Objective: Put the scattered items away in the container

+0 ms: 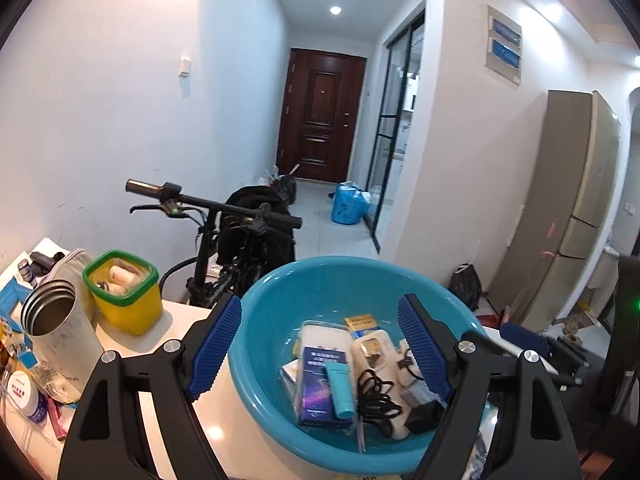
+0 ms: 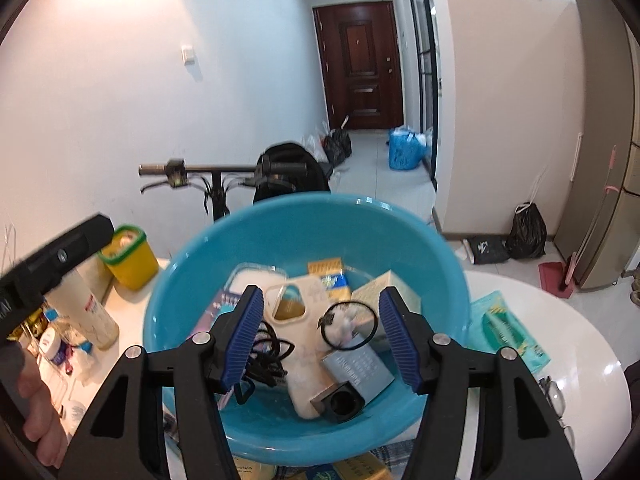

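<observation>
A blue plastic basin (image 1: 280, 300) (image 2: 304, 224) stands on the white table and holds several items: a dark blue box (image 1: 318, 384), a teal tube (image 1: 340, 388), a white phone case (image 2: 296, 300), a black cable (image 1: 374, 398) (image 2: 266, 354), a black ring (image 2: 348, 324) and a grey box (image 2: 358, 368). My left gripper (image 1: 320, 356) is open and empty, over the basin's left part. My right gripper (image 2: 320, 340) is open and empty, above the basin's contents.
Left of the basin stand a yellow tub with a green rim (image 1: 124, 292) (image 2: 128, 258), a steel cup (image 1: 60, 328) and small jars and packets (image 1: 28, 396). A teal packet (image 2: 504, 332) and glasses (image 2: 554, 396) lie at the right. A scooter (image 1: 224, 216) stands behind the table.
</observation>
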`<state>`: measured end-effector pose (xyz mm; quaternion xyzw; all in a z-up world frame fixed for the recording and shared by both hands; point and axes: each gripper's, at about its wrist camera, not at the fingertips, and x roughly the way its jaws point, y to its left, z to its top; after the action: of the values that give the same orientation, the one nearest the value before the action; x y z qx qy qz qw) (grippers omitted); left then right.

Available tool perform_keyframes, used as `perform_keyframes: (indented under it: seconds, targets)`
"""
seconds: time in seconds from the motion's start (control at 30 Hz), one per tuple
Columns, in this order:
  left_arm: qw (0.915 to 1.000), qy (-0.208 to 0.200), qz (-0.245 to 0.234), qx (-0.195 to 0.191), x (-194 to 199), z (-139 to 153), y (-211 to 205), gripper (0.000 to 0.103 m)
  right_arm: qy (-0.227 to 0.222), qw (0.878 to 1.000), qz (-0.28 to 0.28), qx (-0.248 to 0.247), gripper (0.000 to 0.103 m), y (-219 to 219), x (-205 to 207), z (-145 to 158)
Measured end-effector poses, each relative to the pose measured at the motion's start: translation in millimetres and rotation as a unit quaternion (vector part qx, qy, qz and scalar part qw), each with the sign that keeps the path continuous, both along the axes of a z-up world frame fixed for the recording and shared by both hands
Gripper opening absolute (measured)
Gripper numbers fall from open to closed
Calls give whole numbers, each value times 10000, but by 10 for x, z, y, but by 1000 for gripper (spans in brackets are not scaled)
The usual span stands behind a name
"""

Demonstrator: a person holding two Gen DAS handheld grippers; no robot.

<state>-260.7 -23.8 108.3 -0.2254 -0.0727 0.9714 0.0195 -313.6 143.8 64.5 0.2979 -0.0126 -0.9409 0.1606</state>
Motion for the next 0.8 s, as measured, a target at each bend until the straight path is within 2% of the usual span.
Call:
perform_keyframes:
  seconds: [0.1,0.33,0.63,0.7,0.77,0.8]
  targets:
    - [9997,88,-146,151,87,77,13,83,164,9998,-22,-135,60,72,84,132]
    - [9981,575,-191,69,408,315,71,84,574,9972,-188,-435,75,245,300,416]
    - [9933,1118,-267,118,772,573,36,86,1096,9914,-227,-673,84,393,620,734]
    - [9921,1202,-313,177,848,628,25,87,1208,9900,-212,-695,89,412,695,790]
    - [9901,1307,-417,294,944,680,3,89,1316,9884,-226,-729,101,425,769,841]
    - [9886,1401,-439,340,1003,715,-1,92,1374,9875,-222,-742,103,429,805,862]
